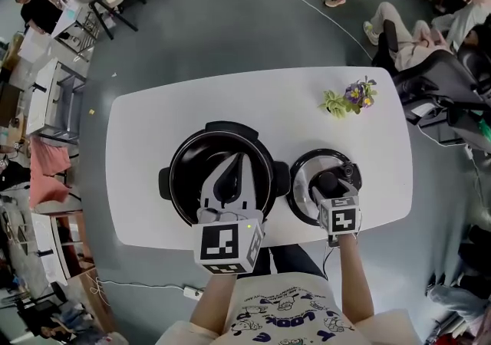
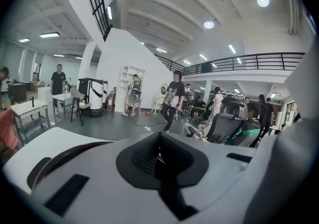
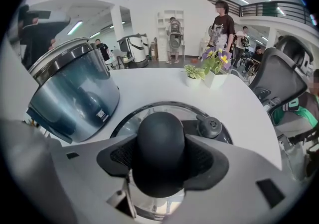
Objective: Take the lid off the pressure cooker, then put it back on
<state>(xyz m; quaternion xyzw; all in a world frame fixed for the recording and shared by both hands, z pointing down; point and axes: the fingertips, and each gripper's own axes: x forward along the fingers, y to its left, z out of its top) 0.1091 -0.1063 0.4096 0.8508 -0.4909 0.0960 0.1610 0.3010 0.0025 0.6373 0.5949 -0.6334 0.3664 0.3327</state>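
The table (image 1: 138,121) had the open cooker (image 1: 178,175) on it, with the lid (image 1: 305,175) sitting just right of it and flowers (image 1: 349,96) near the far edge. My left gripper (image 1: 232,163) hung over the cooker's mouth, jaws closed and empty. My right gripper (image 1: 328,182) had the lid clamped by its knob (image 3: 160,143).
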